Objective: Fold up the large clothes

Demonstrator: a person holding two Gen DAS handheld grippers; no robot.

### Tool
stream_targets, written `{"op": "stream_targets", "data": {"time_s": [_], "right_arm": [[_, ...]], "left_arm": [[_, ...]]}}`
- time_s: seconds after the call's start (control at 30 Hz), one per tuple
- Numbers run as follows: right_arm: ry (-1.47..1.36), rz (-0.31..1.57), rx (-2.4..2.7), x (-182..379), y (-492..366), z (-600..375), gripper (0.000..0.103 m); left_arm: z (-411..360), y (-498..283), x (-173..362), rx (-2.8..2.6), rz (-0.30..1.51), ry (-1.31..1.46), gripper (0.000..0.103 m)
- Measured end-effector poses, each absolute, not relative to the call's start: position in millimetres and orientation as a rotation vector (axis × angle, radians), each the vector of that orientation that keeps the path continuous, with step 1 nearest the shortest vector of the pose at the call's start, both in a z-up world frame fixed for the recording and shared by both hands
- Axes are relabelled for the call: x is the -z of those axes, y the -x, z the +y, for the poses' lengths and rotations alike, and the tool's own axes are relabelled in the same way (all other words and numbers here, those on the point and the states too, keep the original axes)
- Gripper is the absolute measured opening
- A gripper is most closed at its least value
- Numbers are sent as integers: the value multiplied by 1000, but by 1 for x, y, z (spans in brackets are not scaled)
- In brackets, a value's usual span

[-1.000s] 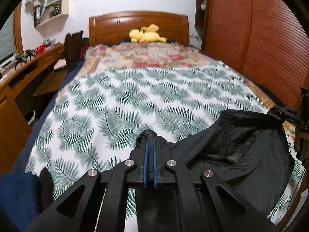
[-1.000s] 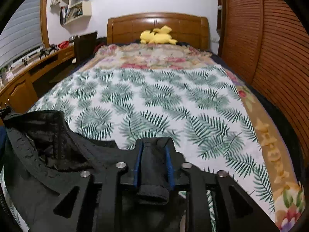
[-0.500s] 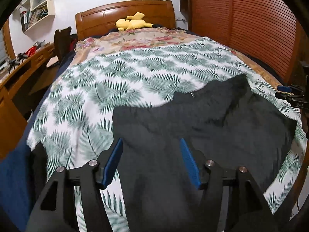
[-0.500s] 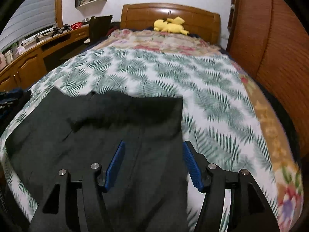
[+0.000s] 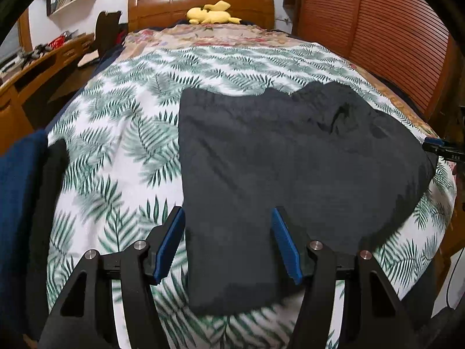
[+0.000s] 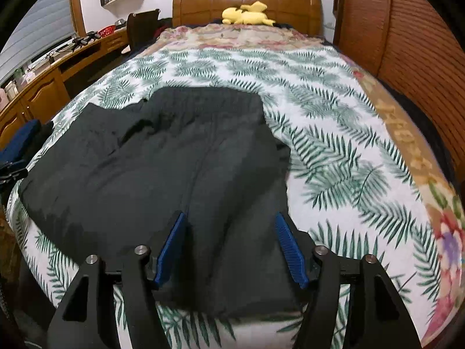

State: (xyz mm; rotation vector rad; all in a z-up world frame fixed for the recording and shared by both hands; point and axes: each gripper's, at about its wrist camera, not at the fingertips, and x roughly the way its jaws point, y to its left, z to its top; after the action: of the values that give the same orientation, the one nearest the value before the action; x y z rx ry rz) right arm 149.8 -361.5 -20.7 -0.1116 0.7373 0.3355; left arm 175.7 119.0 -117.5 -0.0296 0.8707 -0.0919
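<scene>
A large black fabric garment (image 5: 290,160) lying spread flat on the near end of a palm-leaf-print bedspread (image 5: 122,133), left gripper (image 5: 228,218) hovering over its near edge with blue-padded jaws apart, right gripper (image 6: 229,221) likewise gaping, a yellow plush toy (image 6: 247,13) resting by the wooden headboard (image 6: 247,0).

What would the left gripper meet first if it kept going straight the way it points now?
Most likely the black garment: it lies spread on the leaf-print bedspread directly ahead of the left gripper, whose jaws stand open over its near edge. Height above the cloth is unclear.
</scene>
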Motion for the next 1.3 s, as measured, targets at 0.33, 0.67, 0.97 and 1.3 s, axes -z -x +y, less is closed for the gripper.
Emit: {"op": "stream_targets", "data": {"time_s": [0.33,0.67,0.97,1.3], "right_arm": [[95,803,-270,39,-156,-368,77],[-8,901,-309,65,-166,-375,78],[47,803,-352,49,-145,-368,15],[78,729,-337,22,-98,-389,12]], "left_arm": [[129,-152,147,76,928,65,63],[132,-149,162,92,951,113,63],[135,-147,155,191,956,168,18],[119,-119,130,233,911,118,11]]}}
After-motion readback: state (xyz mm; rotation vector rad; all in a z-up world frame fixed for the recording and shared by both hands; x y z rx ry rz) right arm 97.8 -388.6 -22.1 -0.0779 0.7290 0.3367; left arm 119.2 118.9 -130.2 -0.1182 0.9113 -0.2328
